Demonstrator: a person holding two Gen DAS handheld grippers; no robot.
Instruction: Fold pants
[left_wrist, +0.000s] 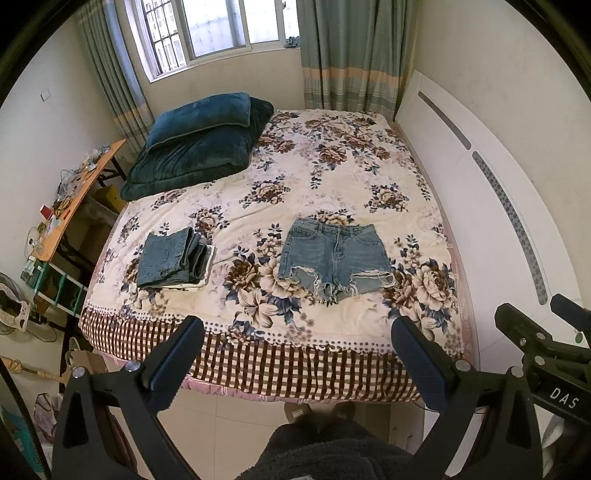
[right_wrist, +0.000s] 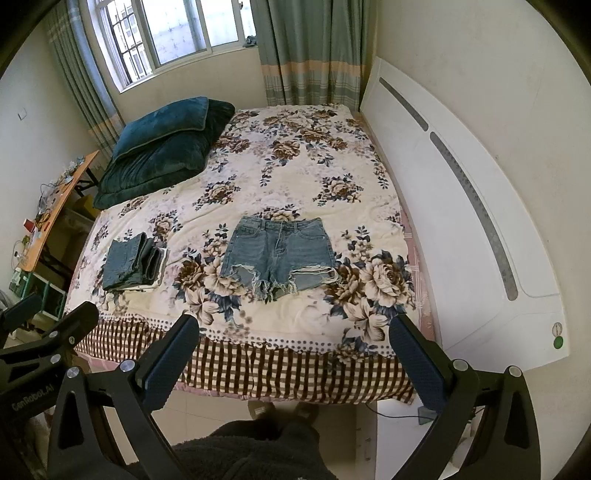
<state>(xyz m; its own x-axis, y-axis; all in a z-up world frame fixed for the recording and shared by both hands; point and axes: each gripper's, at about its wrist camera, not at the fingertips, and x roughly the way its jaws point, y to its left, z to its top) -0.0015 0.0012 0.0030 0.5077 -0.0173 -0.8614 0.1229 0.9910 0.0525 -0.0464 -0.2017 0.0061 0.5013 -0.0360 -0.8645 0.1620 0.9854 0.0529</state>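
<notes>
A pair of frayed blue denim shorts (left_wrist: 334, 254) lies flat and unfolded on the floral bedspread (left_wrist: 332, 177), waistband toward the window; it also shows in the right wrist view (right_wrist: 279, 253). To their left sits a stack of folded denim pants (left_wrist: 173, 258), also in the right wrist view (right_wrist: 131, 264). My left gripper (left_wrist: 295, 354) is open and empty, held over the bed's near edge, well short of the shorts. My right gripper (right_wrist: 293, 356) is open and empty too, beside the left one. The right gripper also shows at the right edge of the left wrist view (left_wrist: 535, 332).
Dark teal cushions (left_wrist: 199, 144) are piled at the bed's far left corner. A white headboard (left_wrist: 491, 206) runs along the right side. A cluttered orange table (left_wrist: 77, 195) stands left of the bed. The person's legs and slippers (left_wrist: 317, 410) are on the tiled floor below.
</notes>
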